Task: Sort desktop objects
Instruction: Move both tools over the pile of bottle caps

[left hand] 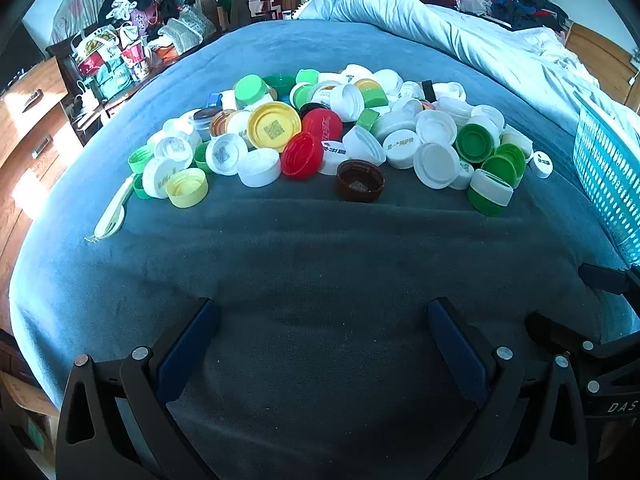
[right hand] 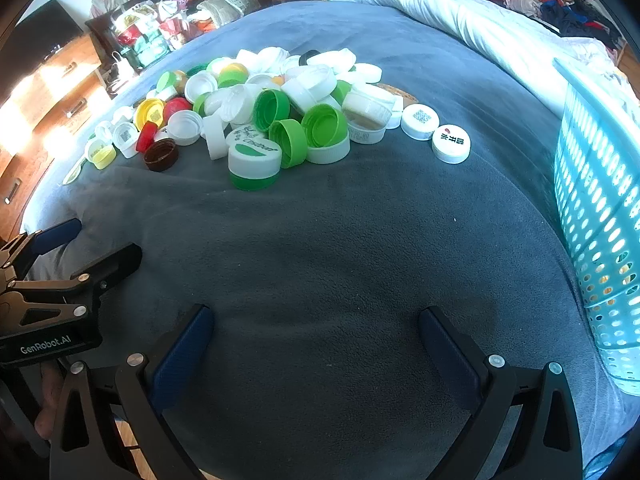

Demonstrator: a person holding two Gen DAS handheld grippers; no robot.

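Left wrist view: the basket point(left hand: 612, 184) is cut off, right of the round plastic caps point(left hand: 320, 136) piled on fuzzy blanket point(left hand: 304, 264). Left gripper point(left hand: 320, 324) and right gripper point(right hand: 316, 328) gape empty, near the caps.

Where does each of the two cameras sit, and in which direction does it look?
Left wrist: sits on the left gripper, looks forward over the grey blanket at the pile of caps; its own open fingers show, and the right gripper at the right edge.
Right wrist: sits on the right gripper, looks forward at the same pile from further right, the blue basket close by; its open fingers show, and the left gripper at the left edge.
Shared: the pile, brown cap, basket and blanket.
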